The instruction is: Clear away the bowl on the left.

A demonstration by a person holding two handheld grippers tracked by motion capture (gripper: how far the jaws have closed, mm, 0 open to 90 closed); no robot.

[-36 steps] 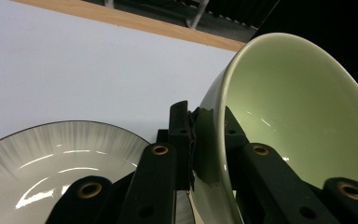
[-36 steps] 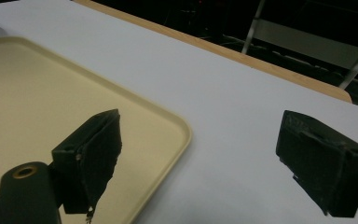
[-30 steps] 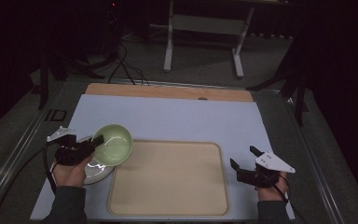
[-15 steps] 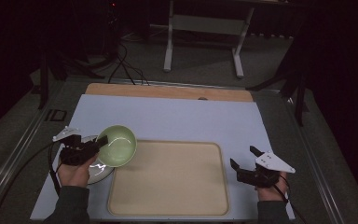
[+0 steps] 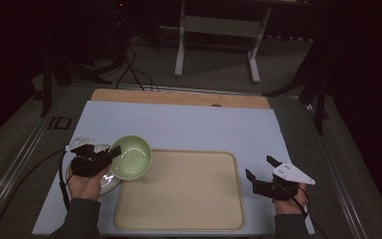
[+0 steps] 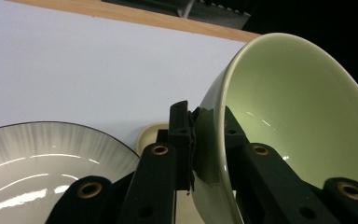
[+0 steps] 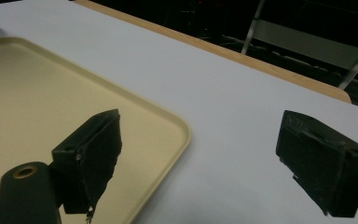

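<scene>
At the lower left of the high view, the left claw point(image 5: 110, 155) was pinching the rim of a pale green bowl point(image 5: 131, 157), one jaw outside the wall and one inside, as the left gripper view confirmed point(image 6: 208, 140). The bowl point(image 6: 289, 121) was tilted and lifted clear of the grey-rimmed plate point(image 5: 110, 180) beneath the hand, hanging over the left edge of the beige tray point(image 5: 179, 191).

The step in hand appeared to be the transfer of the bowl from the plate toward the tray. The next move would likely call for carrying the bowl rightward, levelling it, and lowering it onto the tray before the jaws let go.

At the lower right, the right claw point(image 5: 259, 175) was spread with nothing between the jaws, beside the tray's right edge on the white bench point(image 5: 204, 124).

The hand and claw covered most of the plate. The bowl's foot was cut off in the left gripper view. The room behind the bench was too dark to read.
</scene>
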